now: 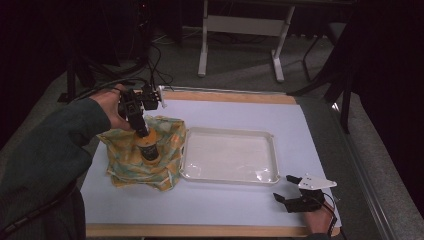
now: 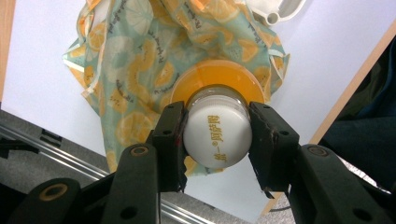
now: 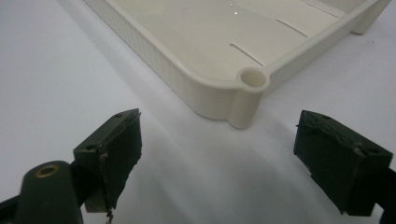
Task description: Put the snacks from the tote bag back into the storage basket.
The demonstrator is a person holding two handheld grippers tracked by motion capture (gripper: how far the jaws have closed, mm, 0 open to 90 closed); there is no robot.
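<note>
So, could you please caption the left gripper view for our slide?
Left hand-held gripper clamps the orange bottle by its white cap, above a citrus-print cloth.

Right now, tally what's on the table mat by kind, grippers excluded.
Bottle, orange with white cap: 1
Cloth, citrus print: 1
Tray, cream plastic: 1
Total: 3
</note>
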